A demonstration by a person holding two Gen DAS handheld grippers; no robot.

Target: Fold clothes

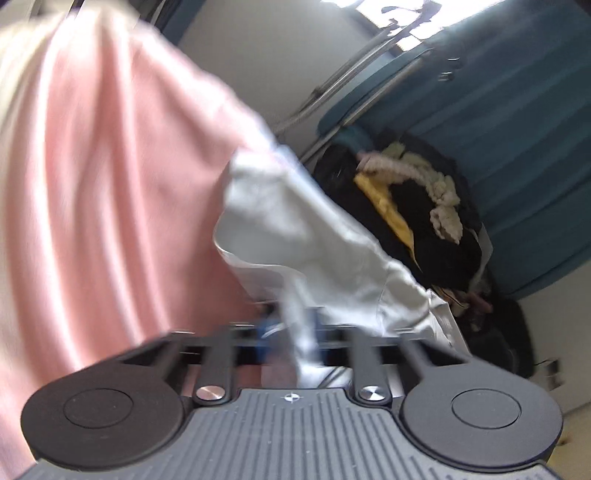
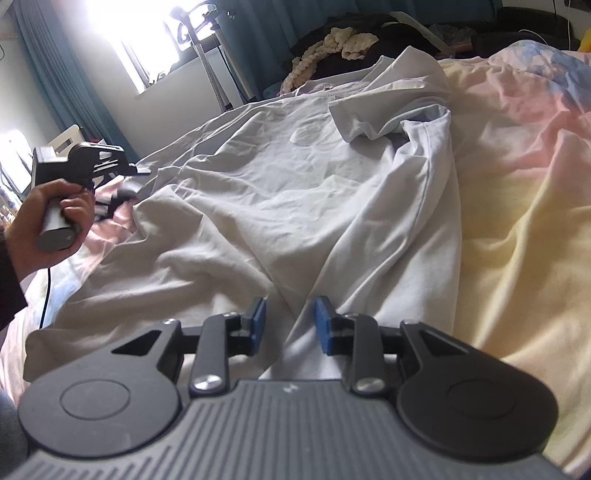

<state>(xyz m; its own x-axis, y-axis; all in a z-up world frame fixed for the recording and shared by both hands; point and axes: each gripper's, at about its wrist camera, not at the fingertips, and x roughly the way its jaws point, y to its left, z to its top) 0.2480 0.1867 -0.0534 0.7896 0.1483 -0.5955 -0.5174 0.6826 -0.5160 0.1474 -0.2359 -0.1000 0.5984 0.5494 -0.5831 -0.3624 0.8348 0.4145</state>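
Observation:
A white T-shirt [image 2: 295, 177] lies spread and wrinkled on the bed, collar at the far end, one sleeve [image 2: 369, 118] folded inward. My right gripper [image 2: 290, 321] stands open at the near hem, with a raised crease of the shirt running between its blue pads [image 2: 258, 321]. At the shirt's left edge, a hand [image 2: 44, 221] holds my left gripper [image 2: 125, 184]. In the blurred left wrist view, the left gripper [image 1: 291, 332] is shut on a bunch of the white shirt [image 1: 295, 229], which hides its fingertips.
A pastel pink and yellow bed cover [image 2: 517, 184] lies under the shirt and fills the left of the left wrist view [image 1: 92, 184]. A pile of dark clothes with a cream knit [image 2: 351, 40] sits beyond the collar. Teal curtains [image 1: 517, 110] and a bright window [image 2: 122, 29] stand behind.

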